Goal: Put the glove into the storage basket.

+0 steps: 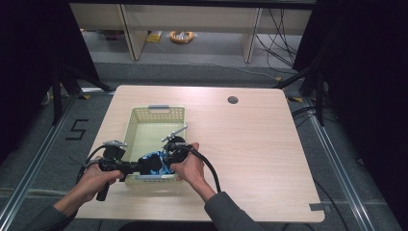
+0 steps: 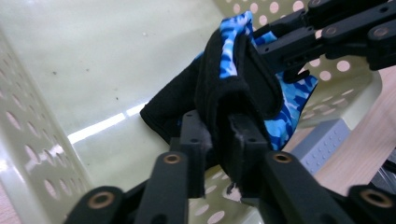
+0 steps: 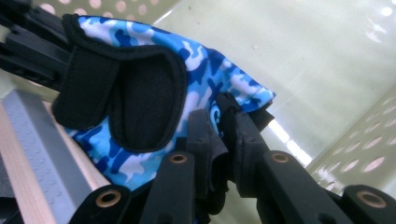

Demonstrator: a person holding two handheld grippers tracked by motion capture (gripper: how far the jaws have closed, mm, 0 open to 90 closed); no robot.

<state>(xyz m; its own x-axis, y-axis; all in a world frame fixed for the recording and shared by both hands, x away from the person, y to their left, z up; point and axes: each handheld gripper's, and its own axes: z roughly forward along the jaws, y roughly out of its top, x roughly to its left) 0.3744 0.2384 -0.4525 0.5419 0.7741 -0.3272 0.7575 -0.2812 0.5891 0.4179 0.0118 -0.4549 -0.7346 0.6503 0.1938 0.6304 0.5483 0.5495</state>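
Blue camouflage fabric with black trim formed one glove point(image 1: 156, 162), held over the near end of one perforated cream basket point(image 1: 138, 118). The left gripper point(image 2: 219, 140) and right gripper point(image 3: 219, 133) each pinched an edge with narrow jaws. The high view alone showed a floor marking "5" point(image 1: 77, 130).

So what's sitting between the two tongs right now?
The blue camouflage glove spans the stretch, an edge pinched in the left tongs and another in the right tongs, over the basket. Both gripper views show it.
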